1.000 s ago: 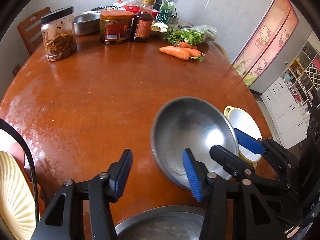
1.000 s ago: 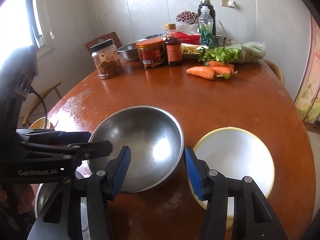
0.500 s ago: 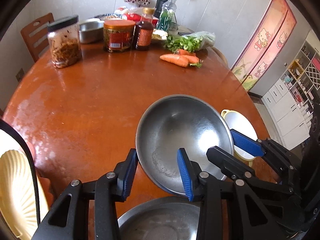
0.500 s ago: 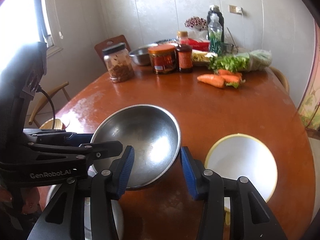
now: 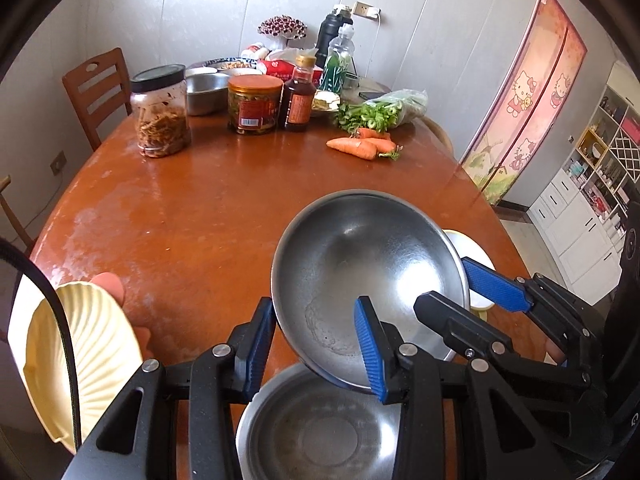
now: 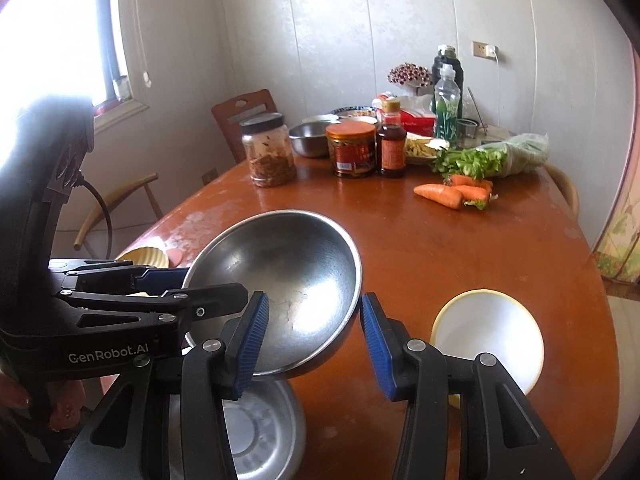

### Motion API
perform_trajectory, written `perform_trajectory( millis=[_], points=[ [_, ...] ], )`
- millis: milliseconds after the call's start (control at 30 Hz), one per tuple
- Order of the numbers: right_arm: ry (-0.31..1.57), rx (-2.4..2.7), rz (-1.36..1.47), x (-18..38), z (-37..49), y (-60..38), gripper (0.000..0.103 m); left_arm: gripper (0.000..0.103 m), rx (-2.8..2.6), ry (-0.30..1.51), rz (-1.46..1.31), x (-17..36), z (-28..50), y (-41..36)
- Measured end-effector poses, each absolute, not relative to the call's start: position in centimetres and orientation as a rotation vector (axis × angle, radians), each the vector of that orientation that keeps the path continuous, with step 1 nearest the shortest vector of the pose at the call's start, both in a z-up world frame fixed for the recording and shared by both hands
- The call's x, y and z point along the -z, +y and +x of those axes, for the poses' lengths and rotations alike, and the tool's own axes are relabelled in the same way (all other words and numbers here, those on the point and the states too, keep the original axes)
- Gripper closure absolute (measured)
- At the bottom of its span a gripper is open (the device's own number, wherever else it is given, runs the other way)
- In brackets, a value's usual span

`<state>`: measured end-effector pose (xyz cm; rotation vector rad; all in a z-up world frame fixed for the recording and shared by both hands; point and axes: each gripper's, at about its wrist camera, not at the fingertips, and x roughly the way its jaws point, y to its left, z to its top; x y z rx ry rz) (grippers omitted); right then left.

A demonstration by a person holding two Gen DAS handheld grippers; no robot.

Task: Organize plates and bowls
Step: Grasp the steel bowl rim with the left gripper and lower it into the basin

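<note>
Steel bowl tilts above a flat steel plate, hollow facing the cameras, rim clamped in both left gripper and right gripper jaws. Only the right view fully shows the white bowl on the surface.

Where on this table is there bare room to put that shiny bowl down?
The widest bare patch of the round brown wooden table lies between the black-lidded glass jar, the carrots and the raised steel bowl. The far edge is crowded with jars, bottles and greens. The near edge holds a flat steel plate and a white yellow-rimmed bowl.
</note>
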<state>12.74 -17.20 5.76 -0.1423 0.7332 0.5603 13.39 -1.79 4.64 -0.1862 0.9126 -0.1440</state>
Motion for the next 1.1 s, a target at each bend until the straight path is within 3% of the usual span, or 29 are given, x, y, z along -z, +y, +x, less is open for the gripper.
perform_trajectory(
  millis=[1100],
  points=[
    [0.712,-0.575,-0.158,-5.6,3.5,-17.3,0.053,0.063,0.140,0.884,-0.160,-4.3,3.6,-2.1]
  ],
)
